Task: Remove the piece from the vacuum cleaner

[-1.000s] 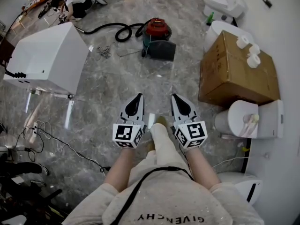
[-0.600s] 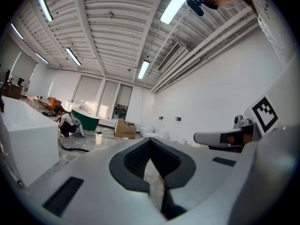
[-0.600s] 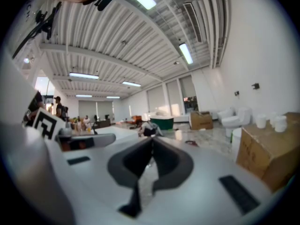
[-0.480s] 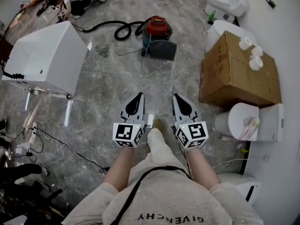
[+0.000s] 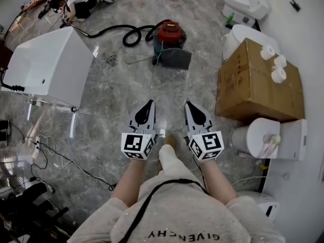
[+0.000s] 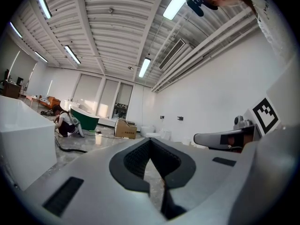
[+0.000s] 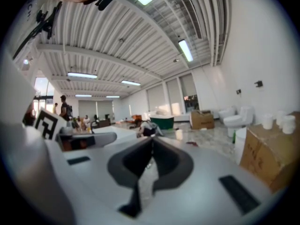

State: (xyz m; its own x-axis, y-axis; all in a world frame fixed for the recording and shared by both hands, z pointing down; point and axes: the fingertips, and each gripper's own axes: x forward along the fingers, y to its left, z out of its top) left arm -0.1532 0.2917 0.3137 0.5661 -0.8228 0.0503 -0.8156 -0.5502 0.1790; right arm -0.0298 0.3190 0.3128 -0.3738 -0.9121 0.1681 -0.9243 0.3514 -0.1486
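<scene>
A red vacuum cleaner (image 5: 170,32) sits on the grey marble floor far ahead in the head view. Its black hose (image 5: 126,33) curls away to the left, and a dark grey piece (image 5: 174,57) lies on the floor right in front of it. My left gripper (image 5: 148,105) and right gripper (image 5: 190,106) are held side by side at waist height, well short of the vacuum, both shut with nothing between the jaws. In the left gripper view my left gripper (image 6: 150,141) points level across the room; in the right gripper view my right gripper (image 7: 151,140) does much the same.
A large white box-shaped unit (image 5: 48,67) stands at the left, with cables (image 5: 55,153) trailing on the floor below it. A cardboard box (image 5: 258,82) carrying paper rolls and several white toilets (image 5: 266,135) line the right wall. A person (image 6: 65,121) crouches by a green tub far off.
The floor, vacuum and boxes have slid slightly in the head view as I walk forward. Both grippers stay shut and keep their places side by side.
</scene>
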